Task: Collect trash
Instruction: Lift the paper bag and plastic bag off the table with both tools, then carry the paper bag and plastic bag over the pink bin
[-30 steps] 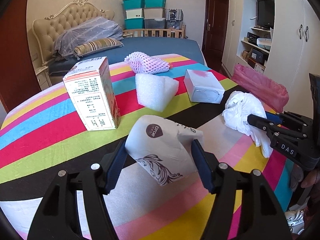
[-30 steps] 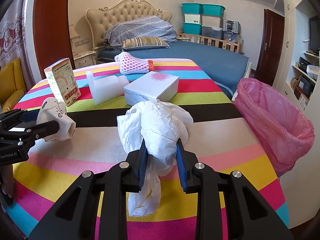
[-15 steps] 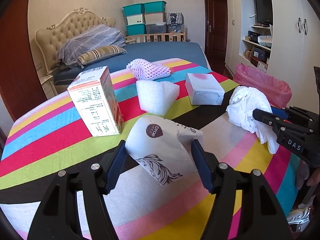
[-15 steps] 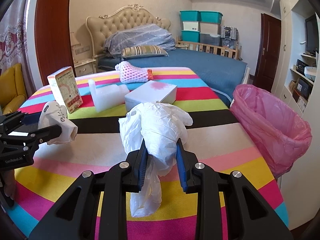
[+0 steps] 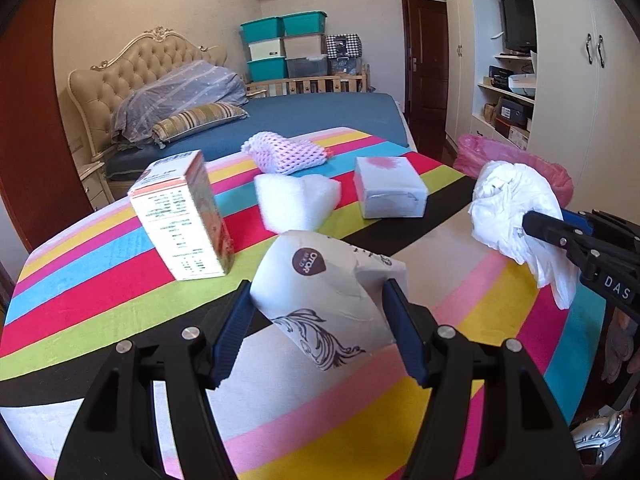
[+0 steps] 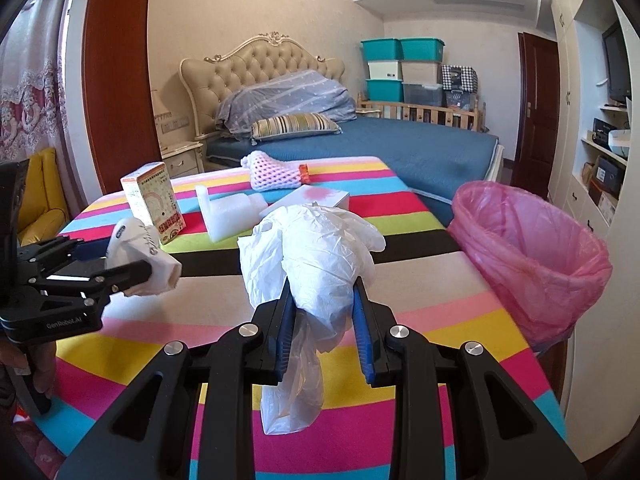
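My left gripper [image 5: 318, 292] is shut on a crumpled white paper bag [image 5: 320, 276] with a brown round logo, held just above the striped tablecloth [image 5: 100, 280]. In the right wrist view that left gripper [image 6: 124, 258] sits at the left with the paper bag [image 6: 140, 256] in it. My right gripper [image 6: 322, 284] is shut on a scrunched white plastic bag [image 6: 316, 240], whose tail hangs down between the fingers. From the left wrist view the right gripper [image 5: 548, 220] and its plastic bag [image 5: 508, 200] are at the right. A bin with a pink liner [image 6: 532, 248] stands off the table's right edge.
On the table lie an upright printed carton [image 5: 180, 216], a white foam piece [image 5: 296, 200], a pink foam net [image 5: 284, 154] and a white box [image 5: 388, 188]. A blue bed [image 6: 380, 140] is behind the table. White cupboards [image 5: 580, 80] line the right wall.
The right gripper has lifted a little and shifted toward the bin side with the plastic bag. The left gripper has stayed almost still with the paper bag.
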